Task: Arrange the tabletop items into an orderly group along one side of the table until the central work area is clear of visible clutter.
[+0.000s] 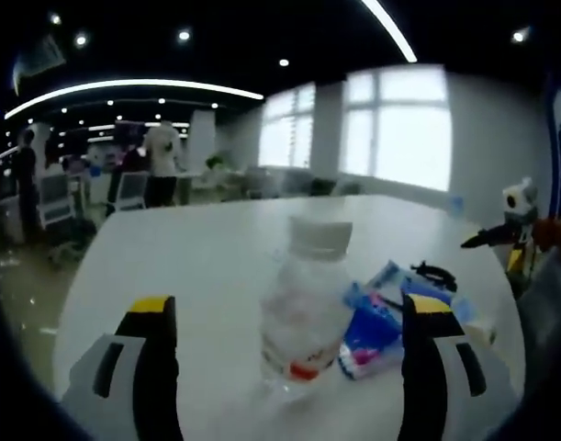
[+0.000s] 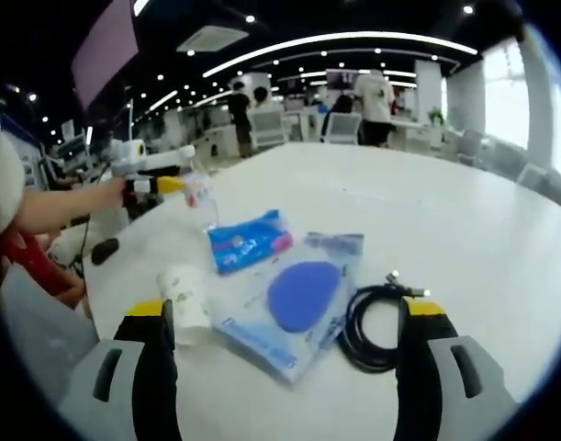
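Two jaws of my left hand-held gripper [image 1: 289, 317] stand wide around the bottle [image 1: 303, 308]. Next I squeeze it. My right hand-held gripper [image 2: 289, 317] waits wide over the blue packet [image 2: 294, 308].

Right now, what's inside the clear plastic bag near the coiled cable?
Inside the clear plastic bag is a blue oval pad, seen through the film. A blue packet overlaps the bag's far corner, hiding that part. The black cable lies beside it.

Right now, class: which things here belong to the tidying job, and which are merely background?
Job: water bottle, blue packet, clear pouch with blue disc, black cable, paper cup.

Background: office chairs, people standing, windows.
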